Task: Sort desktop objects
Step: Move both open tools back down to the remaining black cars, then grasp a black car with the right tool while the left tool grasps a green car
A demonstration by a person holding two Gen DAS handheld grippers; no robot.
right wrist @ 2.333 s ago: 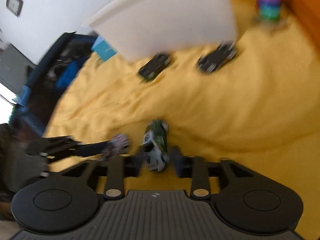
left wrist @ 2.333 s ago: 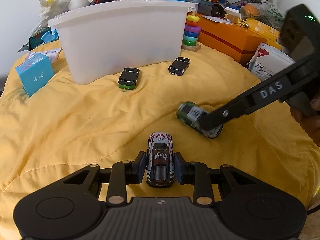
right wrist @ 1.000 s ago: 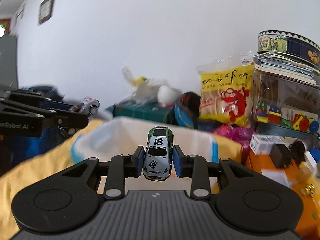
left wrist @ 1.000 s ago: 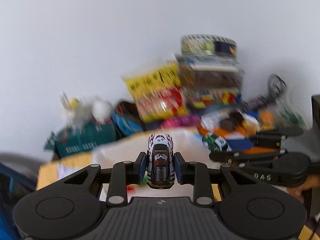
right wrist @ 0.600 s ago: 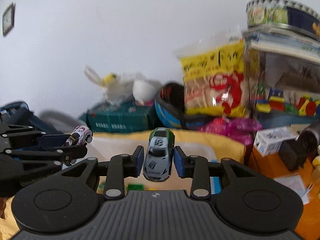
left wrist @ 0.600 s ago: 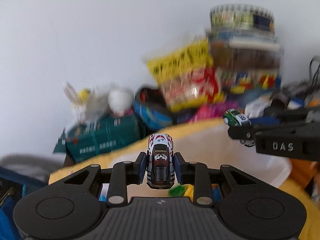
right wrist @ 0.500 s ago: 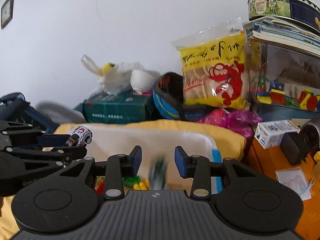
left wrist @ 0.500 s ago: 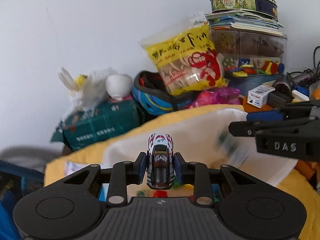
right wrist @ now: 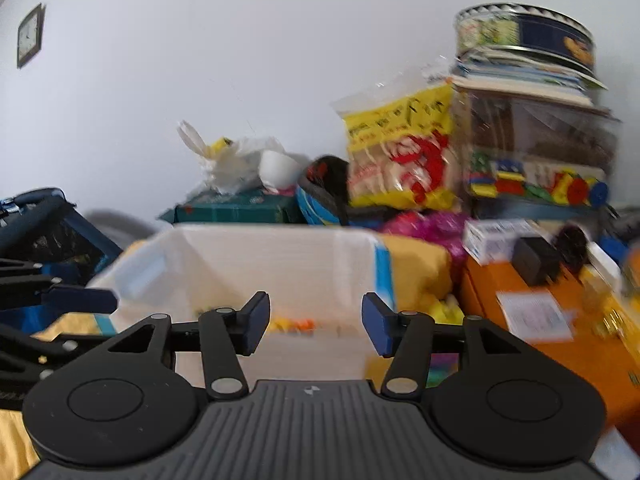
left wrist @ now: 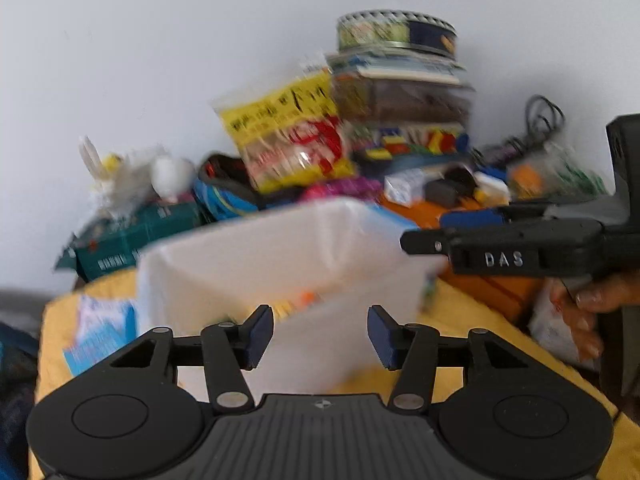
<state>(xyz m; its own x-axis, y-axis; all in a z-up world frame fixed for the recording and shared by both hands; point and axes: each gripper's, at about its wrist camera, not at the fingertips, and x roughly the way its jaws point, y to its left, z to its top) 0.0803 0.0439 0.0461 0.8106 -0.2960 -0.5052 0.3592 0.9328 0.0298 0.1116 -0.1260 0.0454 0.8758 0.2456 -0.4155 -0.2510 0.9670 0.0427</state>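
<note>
Both views are blurred by motion. A white plastic bin (left wrist: 240, 264) stands on the yellow cloth (left wrist: 480, 320), with small coloured toys dimly visible inside. My left gripper (left wrist: 320, 334) is open and holds nothing, just in front of the bin's near wall. In the left wrist view the right gripper (left wrist: 452, 228) reaches in from the right beside the bin's rim. My right gripper (right wrist: 316, 322) is open and holds nothing, facing the bin (right wrist: 280, 256). The left gripper's fingers (right wrist: 80, 300) show at the left edge there. No toy car is visible in either view.
Clutter lines the wall behind the bin: a yellow snack bag (right wrist: 400, 152), a clear box of toys (right wrist: 536, 160) under a round tin (right wrist: 524, 36), a green box (right wrist: 236, 208), an orange box (right wrist: 560, 320). A hand (left wrist: 588, 320) holds the right gripper. A blue-white box (left wrist: 100, 328) lies left.
Both grippers have opened and let go of their toy cars, the right one first, the left one in the last half second. Both cars are out of sight now.
</note>
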